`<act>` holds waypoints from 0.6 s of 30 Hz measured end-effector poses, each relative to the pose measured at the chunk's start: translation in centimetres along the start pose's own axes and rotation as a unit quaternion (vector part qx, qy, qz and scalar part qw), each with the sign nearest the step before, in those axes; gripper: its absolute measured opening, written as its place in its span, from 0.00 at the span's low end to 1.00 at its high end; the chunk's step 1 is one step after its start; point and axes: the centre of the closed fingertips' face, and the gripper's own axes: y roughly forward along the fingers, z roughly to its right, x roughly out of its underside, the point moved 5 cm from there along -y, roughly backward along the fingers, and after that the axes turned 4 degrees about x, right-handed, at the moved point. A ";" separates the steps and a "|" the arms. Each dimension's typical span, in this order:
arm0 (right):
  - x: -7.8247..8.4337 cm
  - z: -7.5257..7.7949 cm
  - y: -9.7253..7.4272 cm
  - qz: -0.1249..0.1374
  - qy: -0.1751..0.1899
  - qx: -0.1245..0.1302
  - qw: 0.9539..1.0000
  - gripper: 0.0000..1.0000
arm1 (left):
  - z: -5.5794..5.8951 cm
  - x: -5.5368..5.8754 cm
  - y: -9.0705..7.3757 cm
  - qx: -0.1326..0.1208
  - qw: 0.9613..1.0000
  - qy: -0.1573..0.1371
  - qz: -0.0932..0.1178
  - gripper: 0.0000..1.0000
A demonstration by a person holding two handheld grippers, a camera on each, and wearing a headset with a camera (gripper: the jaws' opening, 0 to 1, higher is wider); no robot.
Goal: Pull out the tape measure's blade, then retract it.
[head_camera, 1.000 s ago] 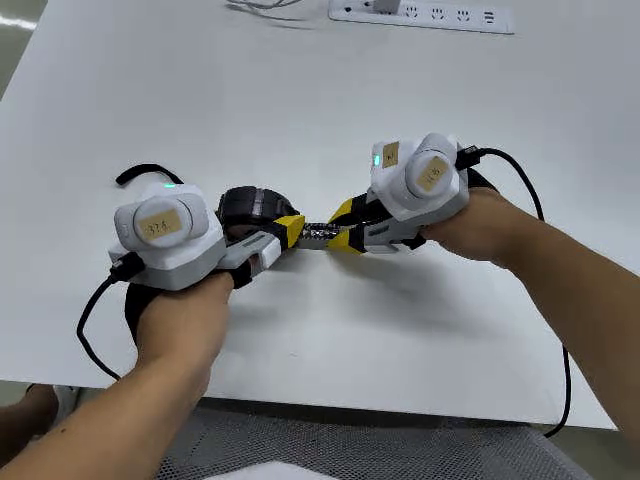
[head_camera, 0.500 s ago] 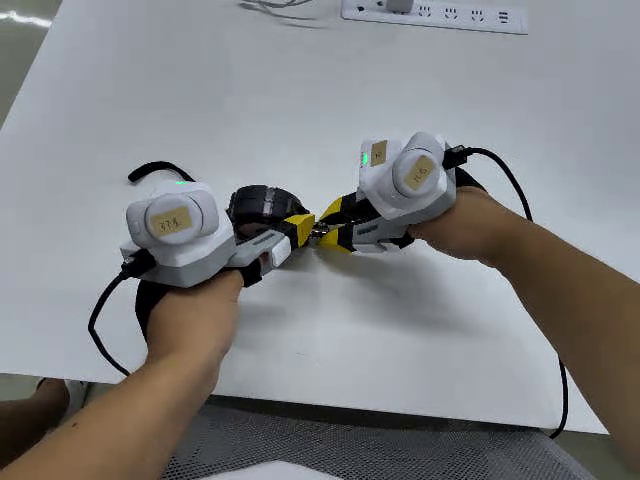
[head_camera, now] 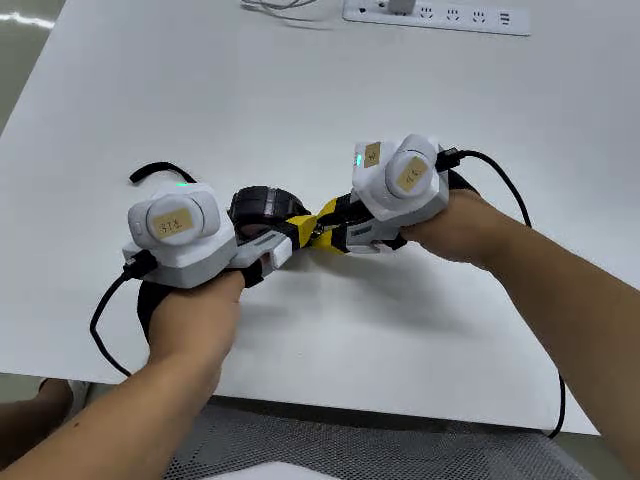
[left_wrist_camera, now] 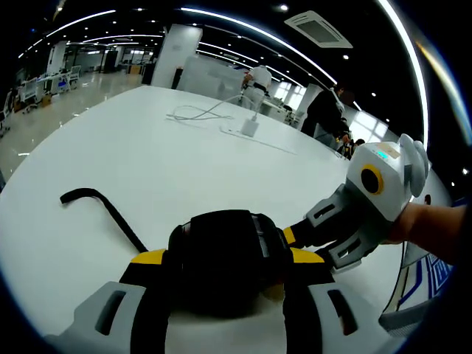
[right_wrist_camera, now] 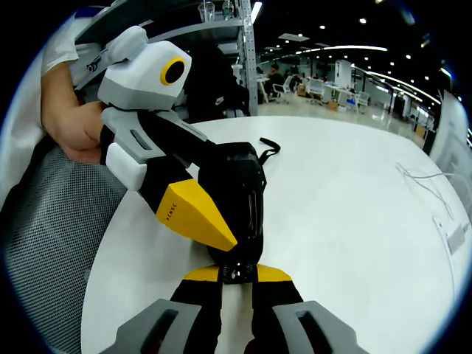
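The black tape measure (head_camera: 262,205) lies on the white table (head_camera: 250,100), and my left gripper (head_camera: 285,238) is shut on its case from the side. In the left gripper view the case (left_wrist_camera: 221,240) sits squeezed between the yellow-tipped jaws of that gripper (left_wrist_camera: 227,262). My right gripper (head_camera: 322,228) is right against the case's mouth, shut on the blade's end hook (right_wrist_camera: 237,273). In the right gripper view the case (right_wrist_camera: 240,192) stands just past that gripper (right_wrist_camera: 237,276), with almost no blade showing. The case's black wrist strap (left_wrist_camera: 99,206) trails off to the left.
A white power strip (head_camera: 435,15) and a white cable (head_camera: 275,8) lie at the table's far edge. Black gripper cords (head_camera: 520,200) run over the table on both sides. The near table edge (head_camera: 330,405) is close under my forearms.
My right gripper has moved left toward the case, and the short stretch of blade between the two grippers has shrunk to almost nothing. The left gripper has kept its hold.
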 end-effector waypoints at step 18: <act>0.2 0.4 -0.3 -0.005 0.005 0.009 1.000 0.18 | 0.2 0.1 0.0 -0.004 1.000 0.008 0.008 0.61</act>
